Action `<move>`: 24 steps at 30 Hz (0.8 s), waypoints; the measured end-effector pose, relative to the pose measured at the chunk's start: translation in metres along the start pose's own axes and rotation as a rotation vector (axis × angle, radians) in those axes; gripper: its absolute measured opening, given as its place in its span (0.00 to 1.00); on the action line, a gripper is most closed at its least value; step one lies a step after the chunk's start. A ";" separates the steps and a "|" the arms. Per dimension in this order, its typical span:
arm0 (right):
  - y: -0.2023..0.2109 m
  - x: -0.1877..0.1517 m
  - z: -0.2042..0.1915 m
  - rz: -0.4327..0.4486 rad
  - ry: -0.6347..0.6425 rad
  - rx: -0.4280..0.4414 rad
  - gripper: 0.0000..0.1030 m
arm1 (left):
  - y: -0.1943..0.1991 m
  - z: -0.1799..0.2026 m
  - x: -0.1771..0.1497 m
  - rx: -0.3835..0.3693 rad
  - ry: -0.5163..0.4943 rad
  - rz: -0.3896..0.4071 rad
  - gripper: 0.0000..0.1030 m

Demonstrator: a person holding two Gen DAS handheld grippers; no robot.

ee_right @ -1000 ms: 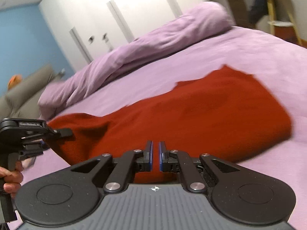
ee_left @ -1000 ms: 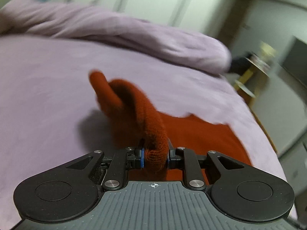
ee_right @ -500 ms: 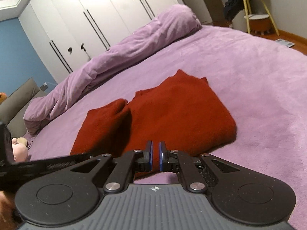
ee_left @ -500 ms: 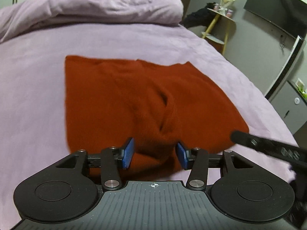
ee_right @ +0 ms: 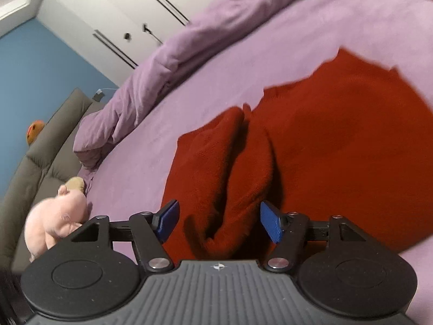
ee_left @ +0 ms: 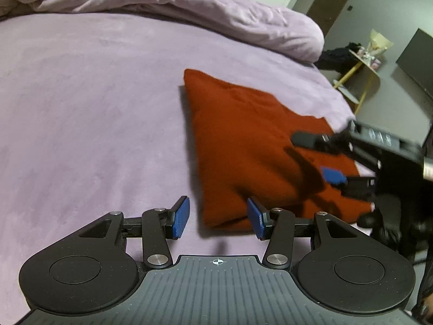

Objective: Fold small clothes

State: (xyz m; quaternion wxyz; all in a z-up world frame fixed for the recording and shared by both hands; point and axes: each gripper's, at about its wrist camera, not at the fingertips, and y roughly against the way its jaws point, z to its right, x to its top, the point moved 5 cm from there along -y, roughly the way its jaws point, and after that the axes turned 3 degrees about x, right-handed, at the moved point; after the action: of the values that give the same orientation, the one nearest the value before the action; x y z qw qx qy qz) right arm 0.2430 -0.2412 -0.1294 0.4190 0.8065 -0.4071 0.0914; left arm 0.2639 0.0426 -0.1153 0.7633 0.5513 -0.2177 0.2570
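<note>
A dark red knit sweater (ee_left: 251,140) lies flat on the purple bed (ee_left: 89,124), partly folded. My left gripper (ee_left: 217,218) is open and empty, hovering at the sweater's near corner. My right gripper (ee_right: 219,220) is open, its jaws either side of a folded sleeve (ee_right: 224,162) that lies along the sweater's (ee_right: 351,149) left side. The right gripper also shows in the left wrist view (ee_left: 322,157), open above the sweater's right part.
A rolled purple duvet (ee_left: 189,13) lies along the far side of the bed. A pink plush toy (ee_right: 56,214) and a grey headboard (ee_right: 40,162) are at the left. A yellow side table (ee_left: 362,70) stands past the bed's right edge.
My left gripper let go of the sleeve, opened and drew back to the sweater's corner. My right gripper opened and moved down over the folded sleeve.
</note>
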 end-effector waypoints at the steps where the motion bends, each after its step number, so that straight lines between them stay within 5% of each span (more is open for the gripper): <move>1: -0.006 0.002 -0.002 -0.004 0.001 -0.004 0.64 | -0.003 0.002 -0.001 0.007 -0.009 -0.001 0.51; 3: -0.014 0.003 -0.010 0.014 0.049 -0.030 0.62 | -0.004 0.002 0.000 0.012 -0.005 0.010 0.51; 5: -0.020 0.002 -0.017 0.033 0.125 -0.061 0.32 | -0.004 -0.004 -0.001 0.011 0.037 0.011 0.51; 8: -0.028 -0.002 -0.019 0.029 0.207 -0.106 0.13 | -0.013 -0.009 0.000 0.009 0.093 0.001 0.51; 15: 0.003 -0.008 -0.014 0.148 0.303 -0.235 0.05 | -0.021 -0.003 0.001 0.000 0.062 0.002 0.50; 18: -0.001 -0.014 0.012 0.077 0.240 -0.263 0.05 | -0.037 -0.003 -0.002 -0.021 0.095 -0.048 0.50; 21: 0.000 -0.012 0.029 0.043 0.127 -0.188 0.10 | -0.038 -0.003 -0.004 -0.019 0.074 -0.031 0.51; 22: 0.006 -0.006 0.034 0.053 0.050 -0.135 0.28 | -0.037 -0.004 -0.005 -0.021 0.076 -0.032 0.51; 23: 0.010 -0.001 0.038 0.062 -0.021 -0.083 0.58 | -0.037 -0.004 -0.005 -0.025 0.079 -0.031 0.51; 24: 0.014 0.004 0.044 0.080 -0.102 -0.019 0.70 | -0.037 -0.005 -0.006 -0.025 0.079 -0.030 0.51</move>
State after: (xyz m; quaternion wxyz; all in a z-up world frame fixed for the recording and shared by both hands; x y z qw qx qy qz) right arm 0.2271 -0.2809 -0.1465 0.4013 0.7891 -0.4607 0.0632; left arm 0.2825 0.0366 -0.1471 0.7819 0.5342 -0.1826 0.2645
